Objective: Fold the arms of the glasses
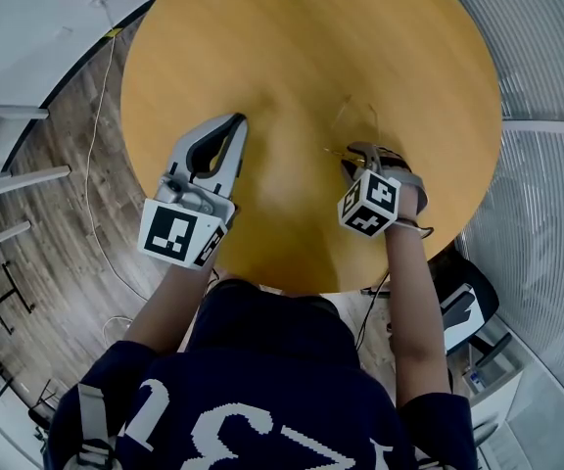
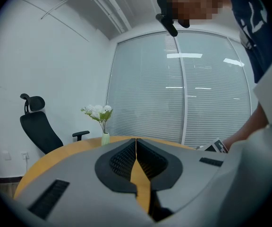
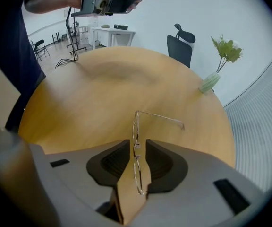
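Holding white flowers (image 2: 98, 111), small vase (image 2: 106, 138), left gripper (image 2: 136, 143) jaws together and empty, right gripper (image 3: 137, 143) jaws apart astride glasses (image 3: 137, 150)

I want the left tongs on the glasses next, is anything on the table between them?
Nothing visible does: only bare table lies between the left tongs and the glasses, which stand between the parted jaws of the right tongs.

The left gripper (image 2: 136, 141) has its jaws pressed together above a wooden tabletop (image 2: 53, 160). Beyond stand a vase of white flowers (image 2: 98, 112) and a black office chair (image 2: 40, 132).
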Action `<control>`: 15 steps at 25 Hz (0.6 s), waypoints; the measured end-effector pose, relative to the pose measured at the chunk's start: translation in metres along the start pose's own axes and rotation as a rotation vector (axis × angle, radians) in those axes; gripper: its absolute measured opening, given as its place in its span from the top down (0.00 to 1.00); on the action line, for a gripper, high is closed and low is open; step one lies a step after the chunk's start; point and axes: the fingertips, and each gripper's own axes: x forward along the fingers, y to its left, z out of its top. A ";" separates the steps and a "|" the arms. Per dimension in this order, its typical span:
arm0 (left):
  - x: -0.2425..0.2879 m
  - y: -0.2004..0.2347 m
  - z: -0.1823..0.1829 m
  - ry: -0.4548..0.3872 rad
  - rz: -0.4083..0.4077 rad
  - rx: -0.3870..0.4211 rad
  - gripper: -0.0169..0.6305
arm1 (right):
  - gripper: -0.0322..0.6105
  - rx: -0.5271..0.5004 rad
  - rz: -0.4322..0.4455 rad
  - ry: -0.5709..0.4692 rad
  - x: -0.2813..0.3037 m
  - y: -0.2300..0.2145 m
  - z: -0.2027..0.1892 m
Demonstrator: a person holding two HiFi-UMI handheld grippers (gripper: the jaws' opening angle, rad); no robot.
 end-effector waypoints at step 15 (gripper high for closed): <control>-0.004 -0.001 0.009 -0.020 0.009 0.008 0.95 | 0.87 0.199 -0.035 -0.243 -0.050 -0.020 0.022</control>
